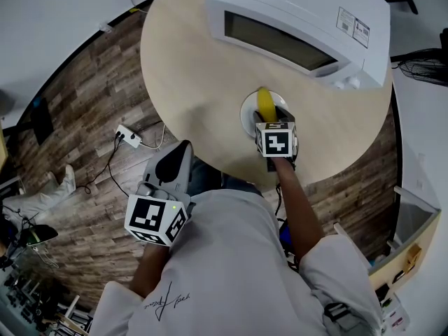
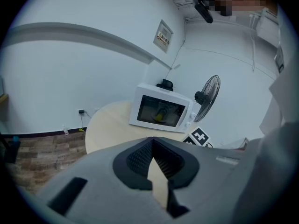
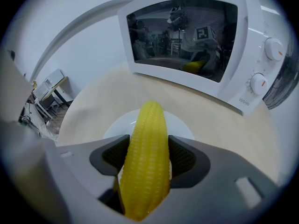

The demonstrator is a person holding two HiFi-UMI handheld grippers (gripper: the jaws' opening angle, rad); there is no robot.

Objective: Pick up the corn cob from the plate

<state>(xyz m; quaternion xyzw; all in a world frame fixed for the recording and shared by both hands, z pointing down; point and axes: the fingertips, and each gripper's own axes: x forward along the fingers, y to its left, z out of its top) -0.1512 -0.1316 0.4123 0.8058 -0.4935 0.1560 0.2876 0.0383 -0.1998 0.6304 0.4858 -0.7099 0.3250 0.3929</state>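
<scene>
**Right gripper clamped on corn cob over plate; left gripper idle off the table**

Far left on the wooden floor [image 1: 84, 96] lies a white power strip [image 1: 128, 137] with its cable.

The left gripper [image 1: 173, 159] is held low at the near edge of the round table [image 1: 189, 68], out over the floor and well apart from the plate. In the left gripper view the left gripper [image 2: 152, 160] has its jaws together at the tips, with nothing between them. It points toward the microwave [image 2: 161, 111] and a fan [image 2: 208, 94] to the right of it.

The white plate [image 1: 248, 114] sits near the table's near edge, just in front of the microwave [image 1: 301, 26]. The right gripper [image 1: 271, 120] is over the plate, and the yellow corn cob [image 1: 264, 102] sticks out toward the microwave.

In the right gripper view the right gripper [image 3: 148, 155] is closed on the corn cob [image 3: 147, 162]. One dark pad presses each side of its middle. The cob's tip is above the plate [image 3: 117, 127]. Cannot tell if the cob touches the plate.

The microwave [image 3: 196, 41] door is shut, with its knobs on the right.
</scene>
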